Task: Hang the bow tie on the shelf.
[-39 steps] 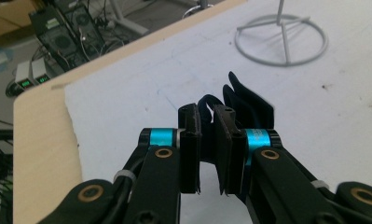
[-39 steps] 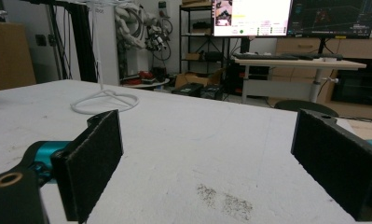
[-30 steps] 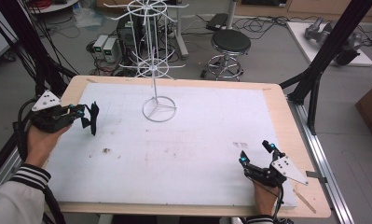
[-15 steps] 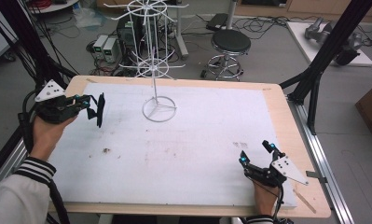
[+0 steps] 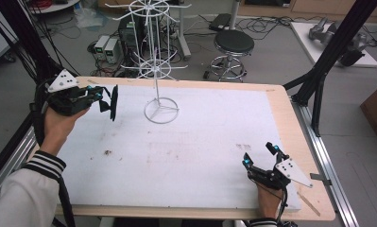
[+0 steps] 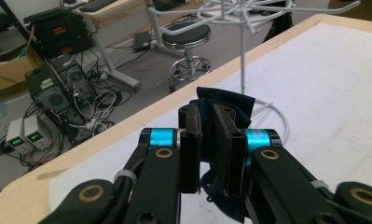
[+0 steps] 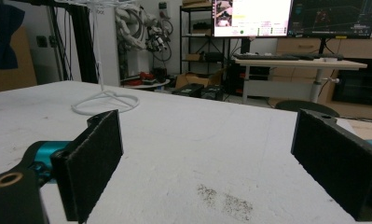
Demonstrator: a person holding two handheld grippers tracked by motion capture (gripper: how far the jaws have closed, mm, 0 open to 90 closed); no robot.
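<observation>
Cloth first: my left gripper is clamped on a small dark blue cloth, which bunches up between the two black jaws and hangs below them in the left gripper view. From the high view, that gripper sits at about ten o'clock on the table, raised off the white mat, with the cloth dangling at its tip. Just past it, toward twelve o'clock, I see the white wire rack standing on its ring base, near the cloth but apart from it. My right gripper rests at about five o'clock, jaws wide apart with nothing between them, well away from the rack.
</observation>
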